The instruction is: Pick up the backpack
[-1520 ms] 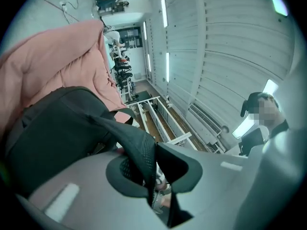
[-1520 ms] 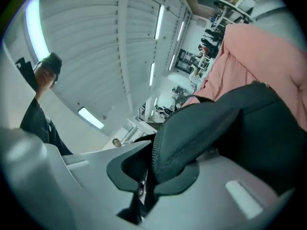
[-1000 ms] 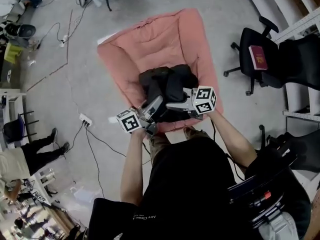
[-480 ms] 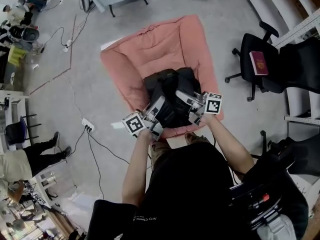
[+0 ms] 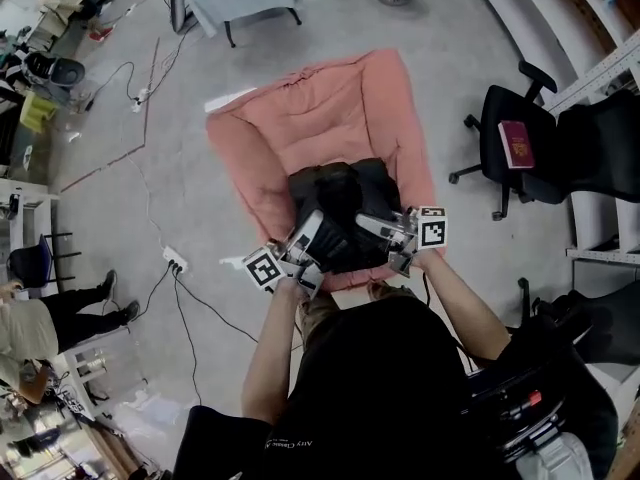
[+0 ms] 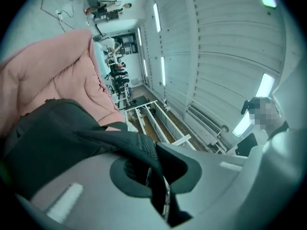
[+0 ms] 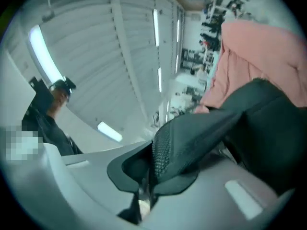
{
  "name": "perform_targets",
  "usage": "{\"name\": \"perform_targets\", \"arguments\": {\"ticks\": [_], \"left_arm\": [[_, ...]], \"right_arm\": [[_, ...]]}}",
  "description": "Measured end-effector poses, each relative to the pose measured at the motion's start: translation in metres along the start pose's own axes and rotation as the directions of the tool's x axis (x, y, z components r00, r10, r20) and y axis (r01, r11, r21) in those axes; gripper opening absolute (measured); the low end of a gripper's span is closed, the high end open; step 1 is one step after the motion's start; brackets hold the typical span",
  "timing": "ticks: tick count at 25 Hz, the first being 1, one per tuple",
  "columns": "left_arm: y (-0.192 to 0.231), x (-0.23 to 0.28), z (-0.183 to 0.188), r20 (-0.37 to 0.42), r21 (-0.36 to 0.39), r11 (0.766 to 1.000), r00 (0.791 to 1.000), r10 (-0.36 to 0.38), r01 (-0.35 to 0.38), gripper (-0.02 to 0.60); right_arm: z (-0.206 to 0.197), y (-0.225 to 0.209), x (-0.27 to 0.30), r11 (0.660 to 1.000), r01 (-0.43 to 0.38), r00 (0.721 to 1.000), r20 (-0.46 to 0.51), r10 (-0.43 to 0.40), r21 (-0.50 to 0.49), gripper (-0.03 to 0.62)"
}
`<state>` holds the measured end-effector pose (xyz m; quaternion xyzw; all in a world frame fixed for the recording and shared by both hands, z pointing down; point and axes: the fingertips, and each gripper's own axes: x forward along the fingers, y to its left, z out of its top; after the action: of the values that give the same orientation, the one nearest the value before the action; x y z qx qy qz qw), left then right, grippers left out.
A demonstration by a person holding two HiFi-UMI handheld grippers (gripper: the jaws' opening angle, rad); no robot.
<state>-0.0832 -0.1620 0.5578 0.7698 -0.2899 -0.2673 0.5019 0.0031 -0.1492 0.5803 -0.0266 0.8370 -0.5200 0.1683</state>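
A black backpack (image 5: 340, 203) lies on the near end of a pink floor cushion (image 5: 300, 118). My left gripper (image 5: 310, 230) reaches in at its left side and my right gripper (image 5: 368, 222) at its right side. In the left gripper view, a black mesh-padded strap (image 6: 136, 150) runs into the left gripper (image 6: 156, 186), whose jaws are closing and pinch it. The right gripper view shows another mesh strap (image 7: 192, 133) pressed between the closing jaws of the right gripper (image 7: 145, 178). Both views look level across the bag toward the cushion (image 7: 259, 56).
Two black office chairs (image 5: 570, 138) stand at the right, one with a red book (image 5: 516, 141) on its seat. A power strip (image 5: 172, 261) with cables lies on the floor at the left. A person (image 5: 40, 318) sits at the far left.
My right gripper has rolled, shifted slightly toward me and closed its jaws on a strap. The left gripper has stayed at the bag's left side.
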Motion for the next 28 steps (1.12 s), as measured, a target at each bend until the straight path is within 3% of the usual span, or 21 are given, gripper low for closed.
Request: {"name": "perform_targets", "arguments": {"ticks": [2,3,4,6,8,9,11,13,15,18,21,22,25,28], "left_arm": [[-0.005,0.003,-0.004,-0.071,0.057,0.998,0.997,0.004,0.0,0.023],[-0.008,0.006,-0.012,-0.132,0.1,0.995,0.991,0.022,-0.008,0.023],[-0.009,0.01,-0.023,-0.192,0.143,0.99,0.98,0.046,-0.018,0.021],[-0.01,0.02,-0.042,-0.254,0.202,0.979,0.963,0.087,-0.035,0.021],[-0.012,0.026,-0.045,-0.214,0.201,0.978,0.972,0.097,-0.054,0.023],[-0.012,0.026,-0.039,-0.168,0.187,0.98,0.981,0.1,-0.068,0.023],[-0.008,0.02,-0.019,-0.059,0.159,0.983,0.992,0.108,-0.097,0.023],[-0.002,0.008,0.005,0.039,0.165,0.978,0.992,0.122,-0.127,0.023],[-0.001,0.006,0.023,0.094,0.201,0.968,0.986,0.136,-0.152,0.025],[0.001,0.02,0.022,0.102,0.228,0.956,0.981,0.168,-0.187,0.025],[0.016,0.021,0.014,0.116,0.156,0.964,0.973,0.199,-0.216,0.025],[0.022,0.021,0.013,0.107,0.153,0.959,0.968,0.225,-0.24,0.025],[0.027,0.019,0.008,0.107,0.193,0.935,0.954,0.281,-0.297,0.028],[0.024,0.021,-0.005,0.119,0.172,0.948,0.961,0.25,-0.268,0.029]], "right_arm": [[0.044,0.022,-0.013,0.998,-0.064,0.97,0.236,0.054,0.031,0.067],[0.059,0.023,-0.013,0.998,-0.061,0.951,0.306,0.053,0.018,0.089],[0.067,0.017,-0.009,1.0,-0.021,0.943,0.333,0.02,-0.002,0.097],[0.068,-0.016,0.002,0.987,0.156,0.943,0.305,-0.137,-0.04,0.079],[0.06,-0.046,0.009,0.953,0.297,0.927,0.257,-0.273,-0.061,0.039],[0.059,-0.046,0.011,0.952,0.299,0.93,0.244,-0.276,-0.061,0.03],[0.063,-0.022,0.012,0.977,0.21,0.95,0.246,-0.192,-0.045,0.028],[0.067,0.002,0.004,0.989,0.144,0.956,0.264,-0.127,-0.045,0.028],[0.072,0.009,-0.007,0.975,0.2,0.936,0.312,-0.162,-0.095,0.032],[0.079,-0.004,-0.016,0.947,0.307,0.879,0.411,-0.243,-0.097,0.053],[0.079,-0.04,-0.018,0.928,0.371,0.827,0.445,-0.343,0.027,0.095],[0.078,-0.048,-0.018,0.919,0.391,0.822,0.431,-0.373,0.05,0.097],[0.072,-0.043,-0.019,0.919,0.392,0.842,0.386,-0.377,0.041,0.088],[0.06,-0.034,-0.03,0.932,0.36,0.861,0.368,-0.35,0.044,0.083]]}}
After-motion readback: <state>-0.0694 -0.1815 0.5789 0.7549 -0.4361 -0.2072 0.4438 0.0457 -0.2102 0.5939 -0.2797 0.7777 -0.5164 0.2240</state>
